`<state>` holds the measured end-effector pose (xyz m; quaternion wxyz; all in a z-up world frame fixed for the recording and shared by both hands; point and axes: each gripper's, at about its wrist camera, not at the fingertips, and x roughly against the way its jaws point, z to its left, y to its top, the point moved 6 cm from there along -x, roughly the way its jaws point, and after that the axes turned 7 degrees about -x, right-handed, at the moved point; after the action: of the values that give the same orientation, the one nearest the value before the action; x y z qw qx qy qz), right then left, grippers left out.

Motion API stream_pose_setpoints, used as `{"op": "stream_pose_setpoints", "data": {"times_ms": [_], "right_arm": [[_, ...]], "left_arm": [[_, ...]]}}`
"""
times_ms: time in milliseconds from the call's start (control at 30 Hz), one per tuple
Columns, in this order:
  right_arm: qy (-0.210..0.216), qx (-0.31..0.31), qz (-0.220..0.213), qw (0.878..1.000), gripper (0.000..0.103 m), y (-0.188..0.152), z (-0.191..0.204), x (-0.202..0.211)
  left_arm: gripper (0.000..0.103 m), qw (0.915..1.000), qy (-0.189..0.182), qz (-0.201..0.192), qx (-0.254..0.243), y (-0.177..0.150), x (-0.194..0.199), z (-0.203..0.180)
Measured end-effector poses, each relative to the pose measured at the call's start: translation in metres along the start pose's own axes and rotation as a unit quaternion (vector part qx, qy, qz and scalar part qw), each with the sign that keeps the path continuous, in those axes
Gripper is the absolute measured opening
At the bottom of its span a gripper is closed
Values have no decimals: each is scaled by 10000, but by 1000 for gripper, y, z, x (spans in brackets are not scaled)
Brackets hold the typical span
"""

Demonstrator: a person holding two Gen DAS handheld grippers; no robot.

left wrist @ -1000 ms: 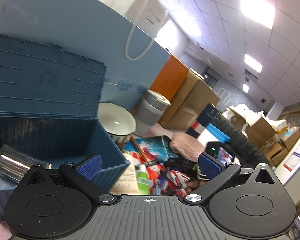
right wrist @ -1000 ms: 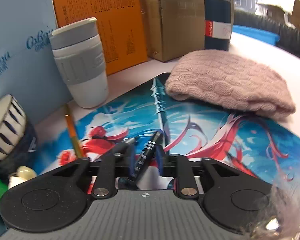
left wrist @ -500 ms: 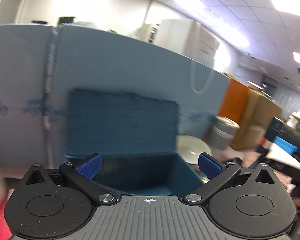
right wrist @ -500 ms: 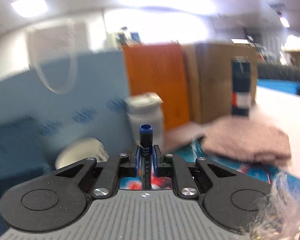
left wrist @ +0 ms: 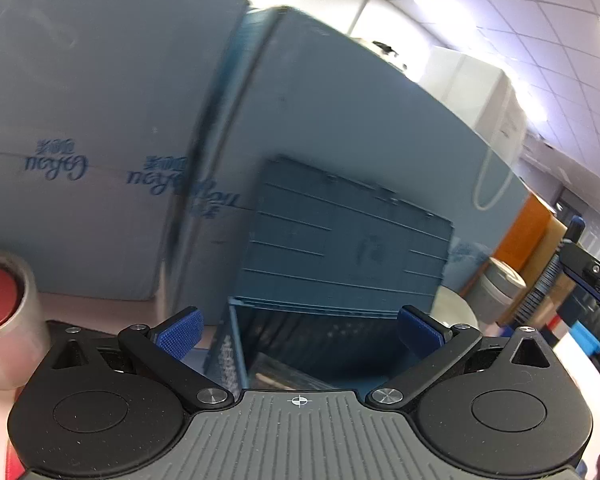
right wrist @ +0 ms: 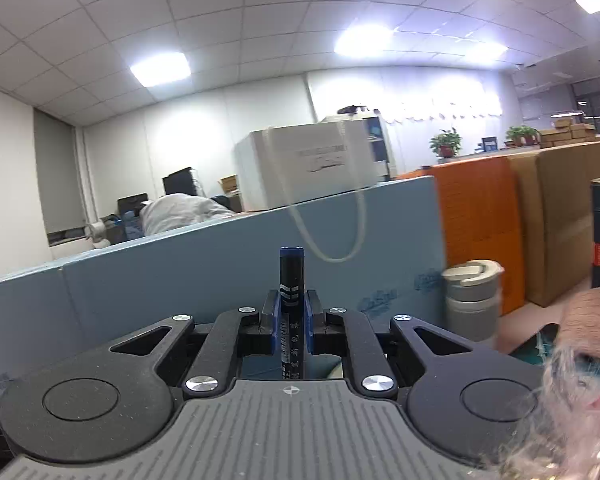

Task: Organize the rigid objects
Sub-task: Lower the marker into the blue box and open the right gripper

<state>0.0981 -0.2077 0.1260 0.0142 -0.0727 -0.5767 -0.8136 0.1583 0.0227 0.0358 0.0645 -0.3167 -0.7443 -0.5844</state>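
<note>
My right gripper [right wrist: 291, 312] is shut on a black pen with a blue cap [right wrist: 291, 280], held upright and lifted above the table. The pen and that gripper also show at the right edge of the left wrist view [left wrist: 568, 248]. My left gripper [left wrist: 298, 326] is open and empty, hovering in front of an open dark blue storage box [left wrist: 340, 248] whose lid stands up. Something shiny lies inside the box [left wrist: 276, 372].
A light blue partition [left wrist: 100, 120] stands behind the box. A silver tape roll with a red core [left wrist: 0, 308] sits at the left. A grey and white cup [right wrist: 472, 296], a white bowl [left wrist: 456, 312], an orange box [right wrist: 480, 232], cardboard boxes and a pink knitted hat [right wrist: 592, 320] are at the right.
My right gripper lifted the pen off the mat and tilted it upright. My left gripper swung left, from the clutter toward the blue box and partition.
</note>
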Motion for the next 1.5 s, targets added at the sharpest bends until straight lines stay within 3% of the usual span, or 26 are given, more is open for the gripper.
{"op": "stream_pose_setpoints", "data": {"times_ms": [300,600,833,1167,1267,1333,1433,1500], "right_arm": [[113,-62,275,9995,11,-45,41,-41],[142,-460,1312,9902,11,-106,38,-65],[143,-88,1805,9834,10,-127,41,-65],[-229,374,1810,9825,13,-131,39,-57],[-267,374,1740,9837,32,-129,39,-52],[-304,326,1698,9845,56,-126,39,-49],[-288,247,1698,9848,82,-122,39,-41],[-276,259,1622,9860,90,-118,39,-35]], "left_arm": [[103,9994,-38,-40,355,1,0,18],[103,9988,-32,-95,486,3,3,21],[103,9997,-114,-7,225,2,-1,8],[103,9997,-144,51,171,-1,-5,4],[103,9997,-151,60,155,-1,-6,4],[103,9998,-149,71,142,-2,-7,3],[103,9999,-92,84,88,-3,-8,3],[103,9999,-68,92,36,-3,-9,1]]}}
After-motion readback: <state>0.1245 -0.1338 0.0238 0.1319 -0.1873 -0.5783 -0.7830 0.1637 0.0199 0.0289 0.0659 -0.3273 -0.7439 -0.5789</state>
